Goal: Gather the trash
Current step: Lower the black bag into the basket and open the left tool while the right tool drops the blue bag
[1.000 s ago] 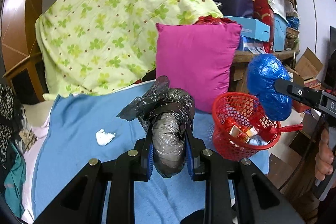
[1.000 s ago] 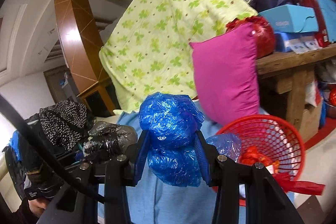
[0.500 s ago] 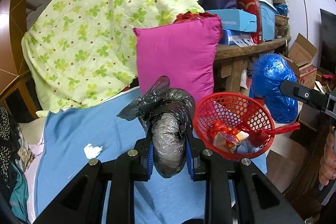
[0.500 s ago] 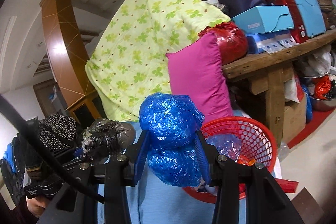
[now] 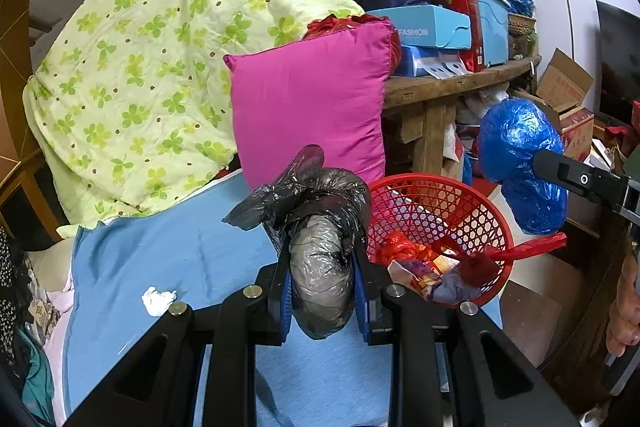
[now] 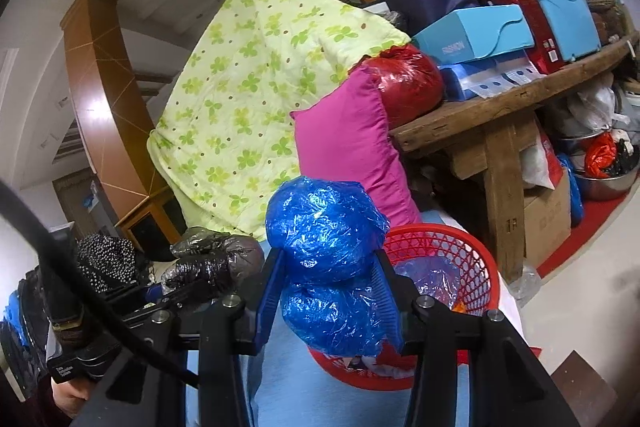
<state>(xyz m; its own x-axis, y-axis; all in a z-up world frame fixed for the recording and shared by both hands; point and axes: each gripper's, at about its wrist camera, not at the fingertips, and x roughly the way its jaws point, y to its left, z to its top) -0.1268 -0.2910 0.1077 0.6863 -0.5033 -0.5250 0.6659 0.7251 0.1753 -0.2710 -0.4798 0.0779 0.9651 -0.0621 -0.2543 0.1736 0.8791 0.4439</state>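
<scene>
A: Setting: cluttered room. Blue sheet (image 5: 168,259) covers the bed in the foreground; green clover-print quilt (image 5: 160,67) is heaped behind it, magenta pillow (image 5: 312,99) propped upright against the quilt. Wooden worktop (image 6: 500,99) to the right carries light-blue boxes (image 6: 476,33) and a red foil bag (image 6: 408,87).

B: Basket position?

A: Red mesh basket (image 5: 448,211) sits at the right edge of the blue sheet, just in front of the pillow. Inside: red plastic scraps and small wrappers (image 5: 424,267), partly hidden. A red strip hangs over its right rim.

B: Left hand-held gripper?

A: Left hand-held gripper (image 5: 323,287) is clamped on a grey-black plastic bag bundle (image 5: 320,247), blue pads pressed against both sides. Bundle is held above the sheet, just left of the basket rim.

B: Right one?

A: Right hand-held gripper (image 6: 330,299) is closed around a crumpled blue plastic bag (image 6: 328,251), which bulges above and below the pads. In the left wrist view the blue bag hangs to the right of the basket, beyond its rim; in the right wrist view it overlaps the basket's near-left edge.

B: Loose trash?

A: One crumpled white tissue (image 5: 158,299) lies on the blue sheet, left of the left hand-held gripper, well apart from the basket.
</scene>
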